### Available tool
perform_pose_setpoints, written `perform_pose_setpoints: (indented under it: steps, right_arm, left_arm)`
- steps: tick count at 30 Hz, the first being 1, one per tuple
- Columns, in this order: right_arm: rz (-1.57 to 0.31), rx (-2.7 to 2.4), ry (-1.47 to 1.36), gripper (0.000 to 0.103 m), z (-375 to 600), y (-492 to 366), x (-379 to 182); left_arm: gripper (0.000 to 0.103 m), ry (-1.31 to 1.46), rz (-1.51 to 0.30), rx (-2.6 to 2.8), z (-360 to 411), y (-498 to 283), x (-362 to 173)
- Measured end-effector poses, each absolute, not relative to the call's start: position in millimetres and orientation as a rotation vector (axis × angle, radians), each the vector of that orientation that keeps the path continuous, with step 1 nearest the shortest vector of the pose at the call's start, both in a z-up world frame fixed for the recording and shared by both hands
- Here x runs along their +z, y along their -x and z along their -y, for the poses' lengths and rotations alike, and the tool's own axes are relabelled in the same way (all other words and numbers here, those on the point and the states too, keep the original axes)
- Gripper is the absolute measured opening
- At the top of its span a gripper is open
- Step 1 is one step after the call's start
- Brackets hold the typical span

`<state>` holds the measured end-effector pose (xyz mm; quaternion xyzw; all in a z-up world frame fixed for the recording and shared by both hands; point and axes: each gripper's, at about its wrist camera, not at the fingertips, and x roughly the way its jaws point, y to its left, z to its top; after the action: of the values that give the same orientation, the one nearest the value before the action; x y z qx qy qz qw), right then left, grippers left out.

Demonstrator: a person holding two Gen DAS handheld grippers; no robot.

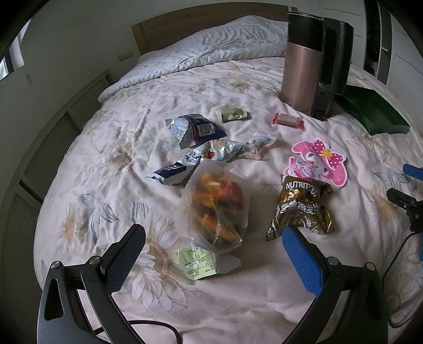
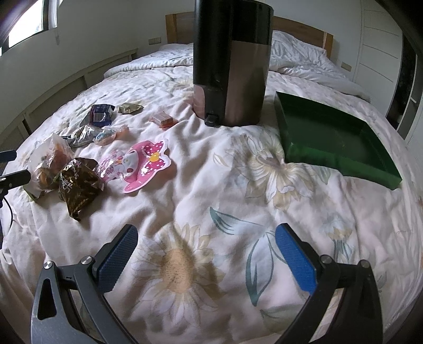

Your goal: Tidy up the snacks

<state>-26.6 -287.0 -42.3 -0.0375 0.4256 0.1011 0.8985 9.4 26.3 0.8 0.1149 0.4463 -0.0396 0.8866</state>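
Observation:
Several snack packets lie on a floral bedspread. In the left wrist view my left gripper [image 1: 211,235] is open, its fingers either side of a clear bag of dried fruit [image 1: 216,206] just ahead. Right of it lies a brown oat packet [image 1: 301,209] and a pink cartoon pouch [image 1: 317,161]. Further off are silver-blue packets [image 1: 195,129], a small green packet [image 1: 234,113] and a red bar [image 1: 288,121]. My right gripper [image 2: 206,238] is open over bare bedspread, with nothing between its fingers. A green tray [image 2: 341,161] sits empty ahead to its right.
A tall copper and black kettle [image 2: 232,66] stands mid-bed beside the tray. Rumpled white bedding [image 1: 211,50] and a wooden headboard [image 1: 185,21] lie beyond. A low ledge [image 2: 66,87] runs along the bed's left side, and white cabinets [image 2: 380,39] stand at the right.

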Motion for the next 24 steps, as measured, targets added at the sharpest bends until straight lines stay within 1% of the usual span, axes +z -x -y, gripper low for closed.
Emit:
perform_pose_setpoints:
  steps: [24]
  right_arm:
    - [-0.888, 0.228, 0.088, 0.103, 271.1, 29.9, -40.9]
  left_arm:
    - [0.102, -0.223, -0.926, -0.083, -36.2, -9.9, -0.8]
